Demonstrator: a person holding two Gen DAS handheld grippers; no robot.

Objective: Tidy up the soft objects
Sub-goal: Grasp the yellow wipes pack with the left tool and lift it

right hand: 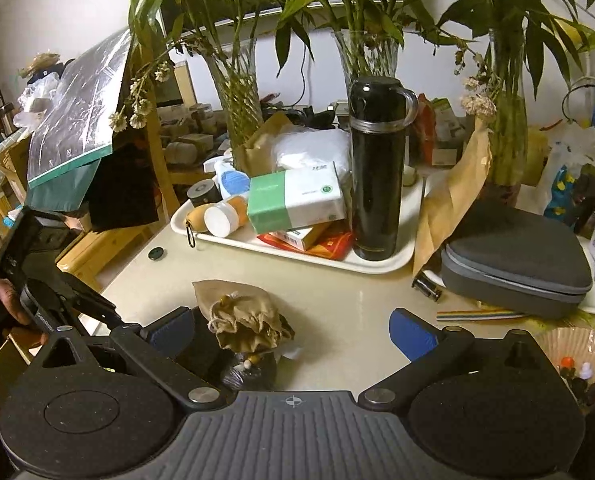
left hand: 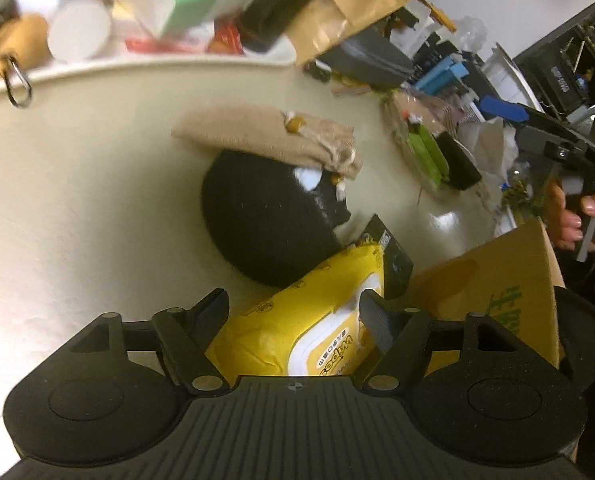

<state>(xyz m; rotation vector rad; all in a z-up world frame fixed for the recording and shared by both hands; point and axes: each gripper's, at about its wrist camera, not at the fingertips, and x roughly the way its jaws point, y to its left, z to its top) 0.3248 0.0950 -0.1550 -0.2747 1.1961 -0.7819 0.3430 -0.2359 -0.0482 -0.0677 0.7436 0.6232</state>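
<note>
Left gripper (left hand: pixel 293 312) spread wide, I see its fingers either side of the yellow wipes pack (left hand: pixel 297 332) on the bench (left hand: pixel 77 200), contact unclear, right gripper (right hand: pixel 293 330) wide apart, holding nothing, tan drawstring pouch (right hand: pixel 243 314) between its fingers atop the black round cushion (left hand: pixel 257 220).

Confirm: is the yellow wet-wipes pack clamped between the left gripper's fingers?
No. In the left wrist view the left gripper is open, its fingers spread on either side of the yellow wet-wipes pack without squeezing it.
</note>
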